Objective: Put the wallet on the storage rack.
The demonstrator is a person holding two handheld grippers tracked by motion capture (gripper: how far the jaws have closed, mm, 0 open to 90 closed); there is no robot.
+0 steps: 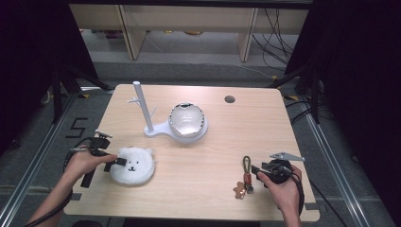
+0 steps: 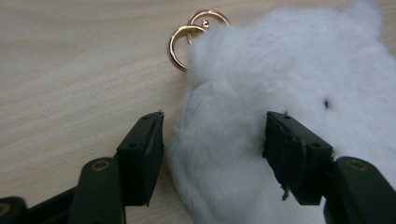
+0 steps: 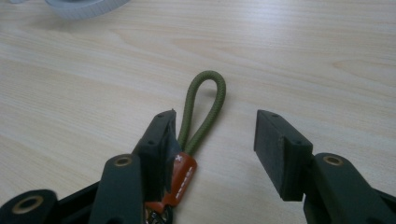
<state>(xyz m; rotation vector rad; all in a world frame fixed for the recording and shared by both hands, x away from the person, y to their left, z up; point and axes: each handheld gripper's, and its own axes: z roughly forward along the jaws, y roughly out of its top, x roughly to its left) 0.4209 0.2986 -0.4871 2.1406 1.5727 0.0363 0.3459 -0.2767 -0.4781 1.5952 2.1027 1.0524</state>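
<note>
A white plush bear-face charm [image 1: 135, 165] lies at the table's front left, with two gold rings [image 2: 186, 41] at its edge. My left gripper [image 1: 116, 162] [image 2: 215, 149] is open and straddles the plush's edge, fur between the jaws. At the front right lies a keychain with an olive-green cord loop [image 1: 246, 163] [image 3: 205, 105], an orange tag [image 3: 181, 177] and a brown charm [image 1: 239, 190]. My right gripper [image 1: 256, 169] [image 3: 215, 140] is open just over it. The cord and tag sit against the left jaw, and the right jaw stands apart.
A white jewellery stand [image 1: 150, 124] with a branched post rises mid-table, and a shiny silver bowl [image 1: 187, 119] rests on its dish. The dish's rim [image 3: 84, 7] also appears far off. A cable hole [image 1: 230, 99] is at the back right. Bare wood separates the two charms.
</note>
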